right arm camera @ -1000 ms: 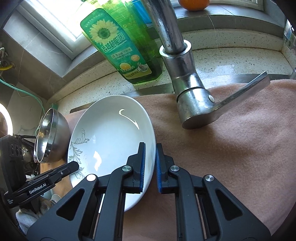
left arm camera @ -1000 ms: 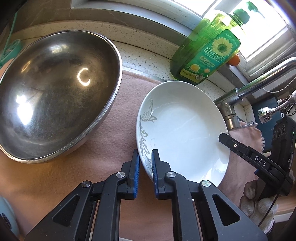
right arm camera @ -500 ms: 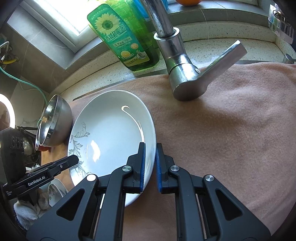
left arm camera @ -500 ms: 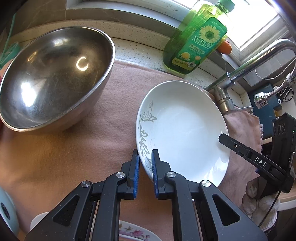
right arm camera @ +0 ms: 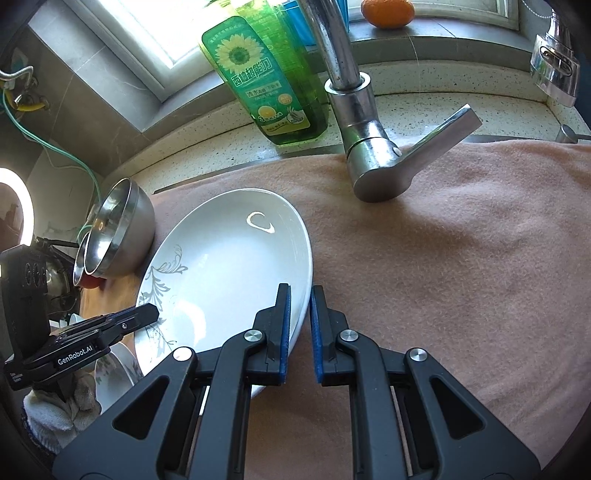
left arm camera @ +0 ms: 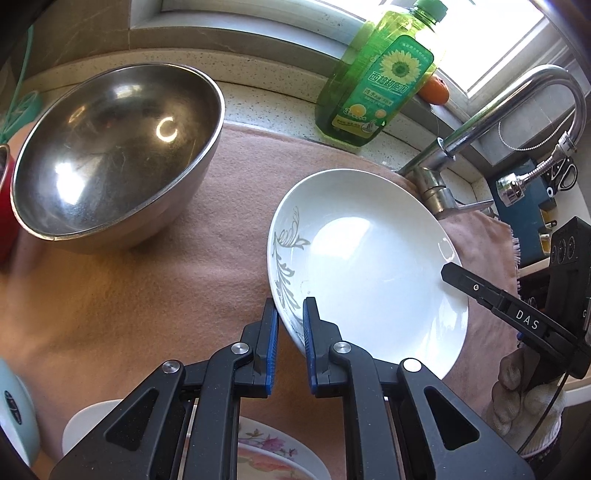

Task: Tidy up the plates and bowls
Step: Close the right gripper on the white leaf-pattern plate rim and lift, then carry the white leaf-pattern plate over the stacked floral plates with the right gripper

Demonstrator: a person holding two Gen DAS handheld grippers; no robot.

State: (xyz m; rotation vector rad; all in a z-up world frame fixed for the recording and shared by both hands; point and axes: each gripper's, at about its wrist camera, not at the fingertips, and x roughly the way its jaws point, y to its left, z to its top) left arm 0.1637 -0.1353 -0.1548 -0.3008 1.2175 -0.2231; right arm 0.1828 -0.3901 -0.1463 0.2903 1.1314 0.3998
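left hand-held gripper [left arm camera: 290,334]: its blue-padded black jaws are pinching the near-left rim of the white shallow ceramic plate with a grey leaf pattern [left arm camera: 369,266], nearly closed, one pad inside the rim and one outside.
right hand-held gripper [right arm camera: 300,325]: it is clamping the opposite rim of the same plate, closed down on the edge; in the left wrist view its black finger marked "das" is lying across the plate's right edge.
hands: a hand in a white knit glove [left arm camera: 524,402] is gripping the right tool's handle; another gloved hand [right arm camera: 59,406] is showing under the left tool.
plate position: the plate is being held between the two tools over the pink-brown fleece cloth [left arm camera: 129,295], tilted; whether any part of it is touching the cloth i cannot tell.
metal bowl: a large round stainless steel bowl [left arm camera: 114,147] is sitting on the cloth to the left of the plate, apart from it, leaning to one side.
near dishes: a white plate with a pink flower print [left arm camera: 273,454] is lying just under the left tool, partly hidden.
faucet: a chrome faucet with a lever handle [right arm camera: 373,147] is standing beyond the plate at the cloth's far edge.
table: a green bottle of dish soap with a sunflower label [left arm camera: 376,77] is standing upright on the speckled stone table [left arm camera: 258,96] by the window; an orange fruit [right arm camera: 388,13] is resting on the sill behind it.
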